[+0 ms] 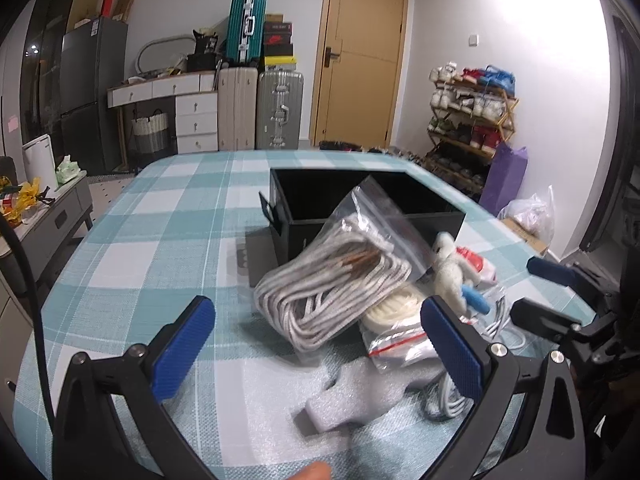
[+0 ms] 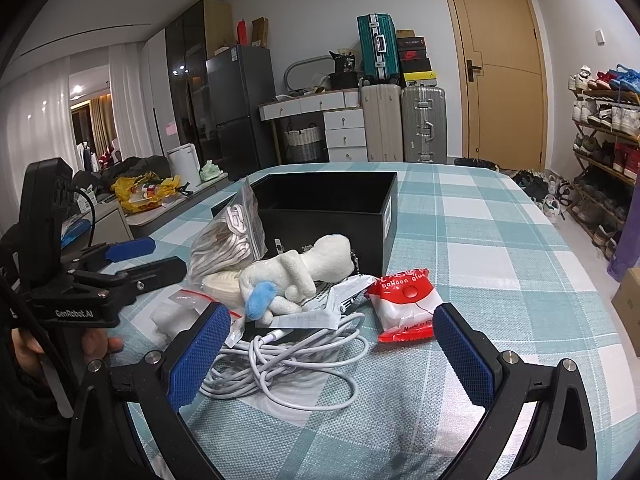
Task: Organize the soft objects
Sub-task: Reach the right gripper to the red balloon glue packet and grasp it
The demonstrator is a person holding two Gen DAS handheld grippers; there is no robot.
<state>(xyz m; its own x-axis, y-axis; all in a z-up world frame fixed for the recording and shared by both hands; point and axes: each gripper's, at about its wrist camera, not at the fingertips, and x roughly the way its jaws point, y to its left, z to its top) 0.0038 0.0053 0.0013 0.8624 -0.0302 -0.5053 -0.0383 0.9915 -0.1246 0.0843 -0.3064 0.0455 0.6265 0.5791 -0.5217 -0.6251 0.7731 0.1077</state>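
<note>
Soft objects are lying heaped on a teal-and-white checked tablecloth (image 2: 460, 216) in front of an open black box (image 2: 326, 216), which is sitting mid-table. Both handheld grippers are hovering low over the near edge, fingers spread wide and gripping nothing: the left gripper (image 1: 316, 348) is pointing at a clear zip bag of coiled grey rope (image 1: 332, 288) leaning against the box, the right gripper (image 2: 332, 348) at a loose white cable (image 2: 288, 364). A fuzzy white plush toy (image 2: 296, 276) with a blue tip is lying between them, beside a red-and-white glossy packet (image 2: 402, 304) and a white foam piece (image 1: 360, 396).
</note>
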